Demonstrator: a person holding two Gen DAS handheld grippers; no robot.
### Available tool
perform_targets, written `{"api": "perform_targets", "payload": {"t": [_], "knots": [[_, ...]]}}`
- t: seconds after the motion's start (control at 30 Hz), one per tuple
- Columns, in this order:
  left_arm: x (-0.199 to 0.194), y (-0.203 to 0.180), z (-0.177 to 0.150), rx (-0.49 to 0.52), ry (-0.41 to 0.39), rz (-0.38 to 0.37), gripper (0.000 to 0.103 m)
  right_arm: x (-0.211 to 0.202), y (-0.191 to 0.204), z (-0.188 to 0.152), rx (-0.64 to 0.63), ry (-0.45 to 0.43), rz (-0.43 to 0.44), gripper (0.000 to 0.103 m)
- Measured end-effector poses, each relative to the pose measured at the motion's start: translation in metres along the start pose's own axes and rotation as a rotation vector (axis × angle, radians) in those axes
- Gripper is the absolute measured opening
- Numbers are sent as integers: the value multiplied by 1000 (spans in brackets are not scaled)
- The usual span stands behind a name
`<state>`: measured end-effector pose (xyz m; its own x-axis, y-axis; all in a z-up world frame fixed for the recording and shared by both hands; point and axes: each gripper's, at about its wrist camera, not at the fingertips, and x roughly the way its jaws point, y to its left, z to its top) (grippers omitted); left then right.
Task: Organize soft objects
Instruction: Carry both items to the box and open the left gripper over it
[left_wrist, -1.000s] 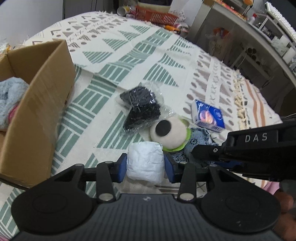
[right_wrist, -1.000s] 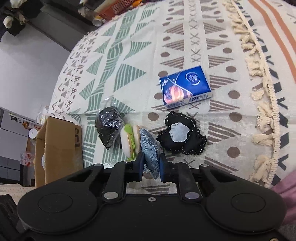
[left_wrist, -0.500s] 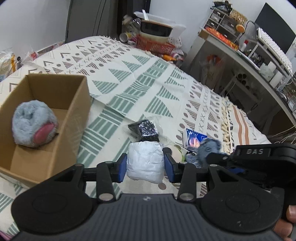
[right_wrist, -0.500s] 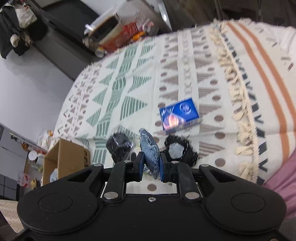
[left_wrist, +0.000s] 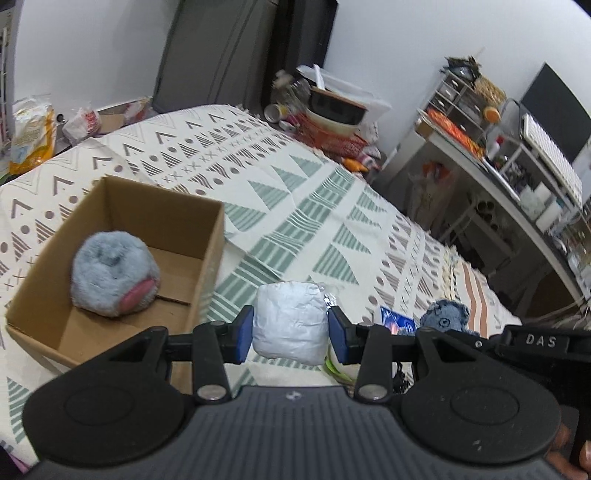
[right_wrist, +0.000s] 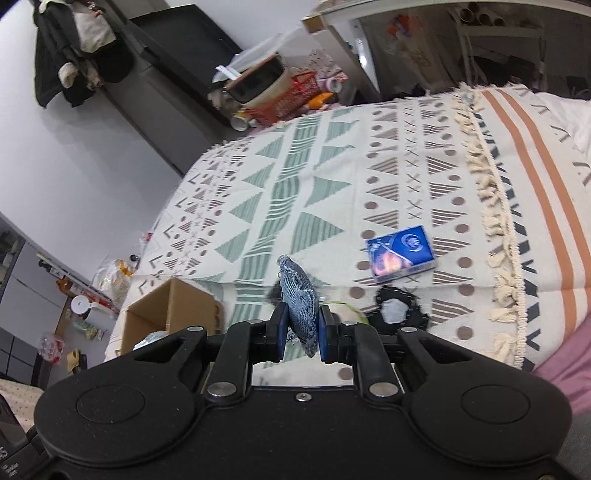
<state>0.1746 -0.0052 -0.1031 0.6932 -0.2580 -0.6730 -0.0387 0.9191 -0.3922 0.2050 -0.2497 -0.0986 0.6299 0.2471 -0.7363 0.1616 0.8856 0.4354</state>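
My left gripper (left_wrist: 291, 334) is shut on a white wrapped soft bundle (left_wrist: 290, 321), held in the air just right of the cardboard box (left_wrist: 207, 254). A grey-blue plush ball (left_wrist: 112, 271) with a pink patch lies inside that box. My right gripper (right_wrist: 301, 332) is shut on a blue denim pad (right_wrist: 301, 299), lifted above the bed; the same denim pad (left_wrist: 445, 319) shows at the right of the left wrist view. On the patterned blanket (right_wrist: 332, 177) lie a blue tissue pack (right_wrist: 400, 253), a black scrunchie (right_wrist: 397, 314) and a partly hidden white-and-green plush (right_wrist: 347, 308).
The cardboard box (right_wrist: 173, 310) sits at the bed's left edge. A red basket with bowls (left_wrist: 332, 122) stands at the far end of the bed, a cluttered desk and shelves (left_wrist: 498, 155) to the right. A tasselled fringe (right_wrist: 491, 221) crosses the blanket.
Both grippers have risen from the blanket with their loads. The left one has swung toward the box, so its inside and the plush ball now show fully.
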Motion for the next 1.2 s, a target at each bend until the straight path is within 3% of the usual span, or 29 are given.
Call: {"api": "perform_targets", "payload": {"t": [0.53, 0.83, 1.2], "knots": [[-25, 41, 22, -111, -84, 24, 42, 3, 68, -2, -80, 2, 74, 17], [-25, 69, 28, -164, -67, 74, 42, 13, 109, -8, -125, 23, 135, 17], [-18, 93, 32, -202, -36, 154, 42, 41, 137, -22, -145, 77, 143, 17]]}}
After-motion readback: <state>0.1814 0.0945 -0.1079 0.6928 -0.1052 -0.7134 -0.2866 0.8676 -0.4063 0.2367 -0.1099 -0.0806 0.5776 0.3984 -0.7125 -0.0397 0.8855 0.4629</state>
